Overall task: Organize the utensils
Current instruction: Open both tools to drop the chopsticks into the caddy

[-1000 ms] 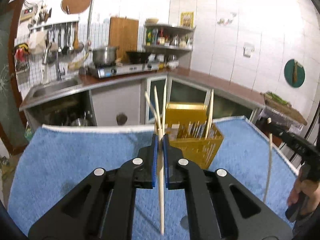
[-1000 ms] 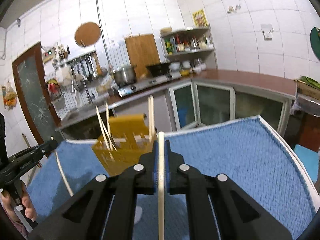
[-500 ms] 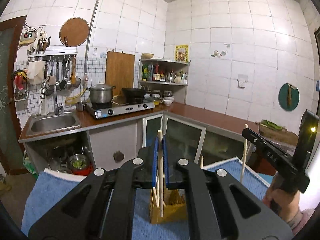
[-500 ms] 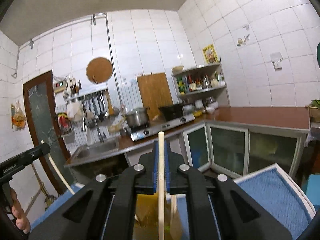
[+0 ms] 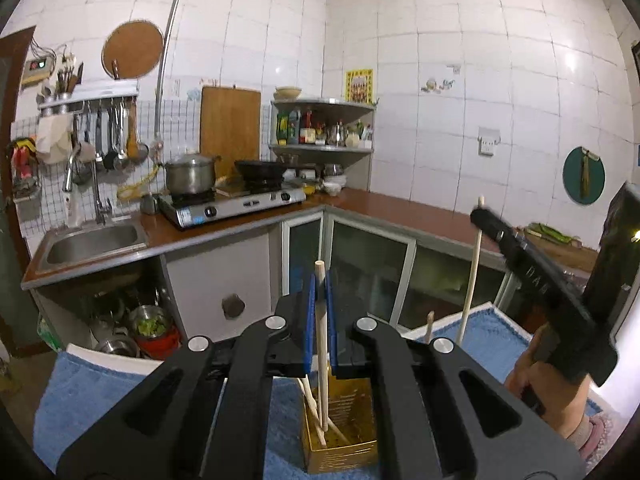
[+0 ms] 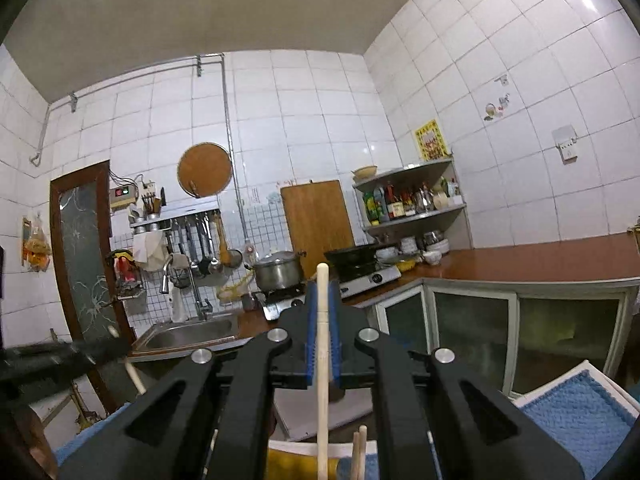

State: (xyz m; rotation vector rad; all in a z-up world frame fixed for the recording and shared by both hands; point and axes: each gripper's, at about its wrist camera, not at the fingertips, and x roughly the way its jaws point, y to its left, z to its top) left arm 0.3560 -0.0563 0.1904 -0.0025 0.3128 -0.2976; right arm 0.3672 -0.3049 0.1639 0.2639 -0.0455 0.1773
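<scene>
In the left wrist view my left gripper (image 5: 320, 290) is shut on a pale wooden chopstick (image 5: 322, 380) held upright. Its lower end hangs inside the top of the yellow utensil holder (image 5: 344, 450), where a few more chopsticks lean. At the right of that view my right gripper (image 5: 480, 216), in a person's hand, grips another chopstick (image 5: 469, 280) upright above the blue towel (image 5: 494, 332). In the right wrist view the right gripper (image 6: 323, 294) is shut on that chopstick (image 6: 322, 400), with the holder (image 6: 292, 465) low beneath it. The left gripper (image 6: 116, 347) shows blurred at the left.
Two chopstick tips (image 6: 360, 450) stick up from the holder. Behind the towel-covered table run a brown counter (image 5: 404, 214), a sink (image 5: 92, 240), a stove (image 5: 236, 206) with a pot and a wok, and glass-door cabinets (image 5: 368, 276).
Both grippers have risen with their chopsticks still held. The views have tipped upward, so the holder and towel have dropped to the bottom of each frame.
</scene>
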